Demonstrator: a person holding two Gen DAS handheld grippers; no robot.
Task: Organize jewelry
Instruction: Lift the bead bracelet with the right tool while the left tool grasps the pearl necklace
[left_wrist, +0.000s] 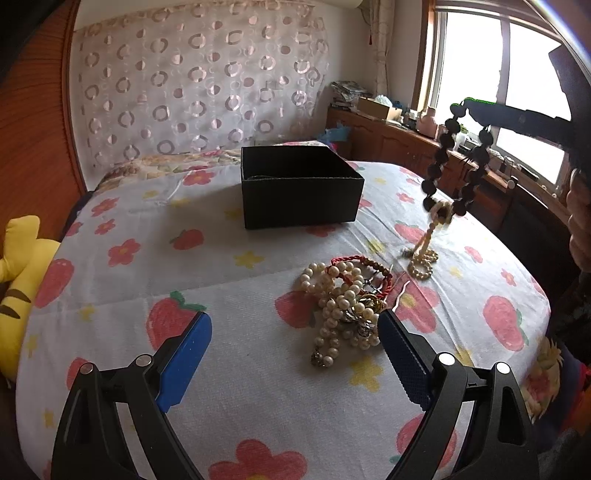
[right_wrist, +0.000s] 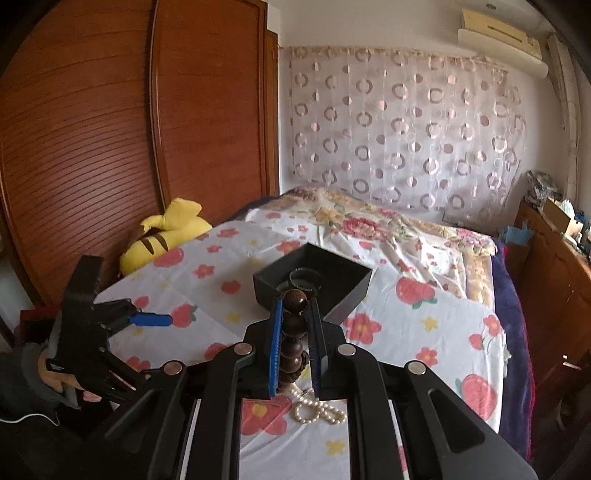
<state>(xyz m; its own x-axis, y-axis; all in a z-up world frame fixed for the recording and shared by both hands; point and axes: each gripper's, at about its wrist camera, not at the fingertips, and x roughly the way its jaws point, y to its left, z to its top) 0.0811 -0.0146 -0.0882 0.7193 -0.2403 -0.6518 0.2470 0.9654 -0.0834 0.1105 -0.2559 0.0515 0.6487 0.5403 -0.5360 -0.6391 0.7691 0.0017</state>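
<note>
A black open box (left_wrist: 301, 186) stands on the flowered bed cover; in the right wrist view (right_wrist: 314, 282) a dark ring lies inside it. My right gripper (right_wrist: 295, 306) is shut on a dark wooden bead bracelet (right_wrist: 293, 343), which hangs above the bed in the left wrist view (left_wrist: 448, 162). A small pearl strand (left_wrist: 423, 262) is caught on it and trails to the cover; it also shows below the right gripper (right_wrist: 319, 410). A pile of pearl necklaces and a red cord bracelet (left_wrist: 345, 299) lies near my open left gripper (left_wrist: 293, 328).
A yellow plush toy (left_wrist: 18, 291) lies at the bed's left edge by the wooden wardrobe (right_wrist: 110, 129). A wooden cabinet with clutter (left_wrist: 399, 136) runs under the window on the right. A patterned curtain (left_wrist: 199, 85) hangs behind the bed.
</note>
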